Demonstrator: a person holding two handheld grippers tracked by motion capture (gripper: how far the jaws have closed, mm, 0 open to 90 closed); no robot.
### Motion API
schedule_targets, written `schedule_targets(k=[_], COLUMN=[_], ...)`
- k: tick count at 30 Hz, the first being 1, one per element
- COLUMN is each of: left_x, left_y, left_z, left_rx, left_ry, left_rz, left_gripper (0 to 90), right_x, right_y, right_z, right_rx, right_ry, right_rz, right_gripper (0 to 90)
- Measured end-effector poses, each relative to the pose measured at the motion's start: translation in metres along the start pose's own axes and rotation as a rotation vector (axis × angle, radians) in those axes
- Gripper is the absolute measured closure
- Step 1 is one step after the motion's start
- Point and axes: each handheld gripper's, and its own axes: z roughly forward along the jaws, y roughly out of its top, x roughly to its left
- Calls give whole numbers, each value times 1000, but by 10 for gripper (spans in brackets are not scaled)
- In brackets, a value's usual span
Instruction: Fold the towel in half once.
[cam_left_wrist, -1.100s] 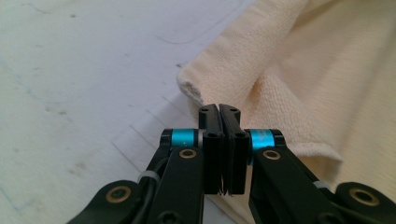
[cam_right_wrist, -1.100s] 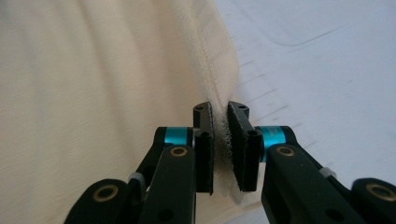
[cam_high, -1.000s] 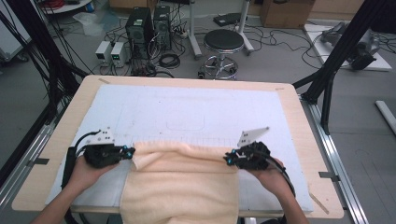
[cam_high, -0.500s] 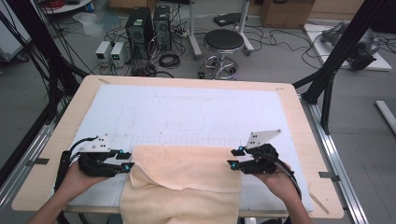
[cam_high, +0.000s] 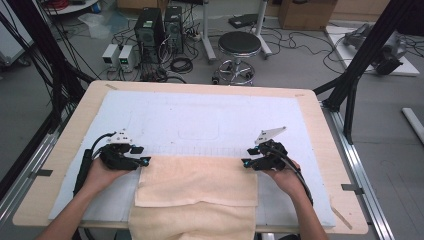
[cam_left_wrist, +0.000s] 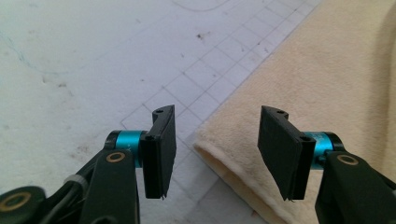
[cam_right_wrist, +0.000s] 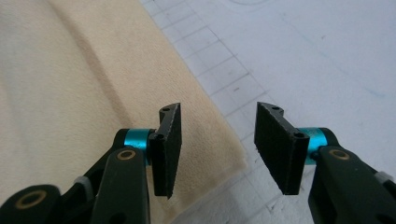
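One folded cream terry-cloth towel (cam_high: 197, 182) lay at the near edge of the white gridded table mat (cam_high: 200, 120), flanked by two grippers, left gripper (cam_high: 143, 162) and right gripper (cam_high: 245, 162), whose jaws had just been opening and stood spread, gripping nothing.

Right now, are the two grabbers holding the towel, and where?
No. The left gripper and right gripper have just been opening; their jaws stand apart above the towel's far corners, gripping nothing.

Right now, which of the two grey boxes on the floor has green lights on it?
The right-hand grey box, the one next to the black computer tower, shows small green lights on its front. The left-hand grey box beside it shows none.
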Motion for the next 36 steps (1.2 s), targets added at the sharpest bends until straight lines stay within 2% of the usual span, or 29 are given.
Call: schedule_targets(k=[3,5,10,15,17,19,22,25,28,29,30,32,33,34,36], left_x=[5,5,2,1,0,0,-2,-6,-5,-5,-4,-3,-2,0,8], left_y=[-2,-3,-4,-5,-5,-5,-5,-4,-5,-5,-5,-4,-2,0,8], left_z=[8,11,13,12,12,12,12,12,12,12,12,12,13,14,19], left_rx=[32,53,62,65,62,65,66,67,61,58,57,48,39,43,39], left_ry=[-28,-19,-42,-50,-48,-54,-55,-40,-38,-37,-42,-25,-12,-14,-6], left_rz=[-24,-19,-12,-8,-4,-3,-5,18,15,9,4,4,2,-3,-32], left_gripper=[477,486,580,629,661,690,740,775,802,808,818,833,840,848,856], right_x=[-3,-5,-9,-10,-10,-9,-8,-5,-3,-3,-1,0,-1,-5,-15], right_y=[-5,-6,-8,-9,-10,-10,-10,-9,-8,-8,-7,-5,-5,-4,0], right_z=[6,10,15,17,17,17,17,17,16,16,16,16,15,16,16], right_rx=[15,37,49,57,62,62,66,72,75,75,82,85,86,85,82], right_ry=[6,9,20,31,30,30,26,40,57,72,71,67,69,76,62], right_rz=[13,22,39,48,36,49,49,45,50,42,31,1,5,32,61], right_gripper=[494,476,464,465,468,475,533,628,731,770,801,832,835,839,844])
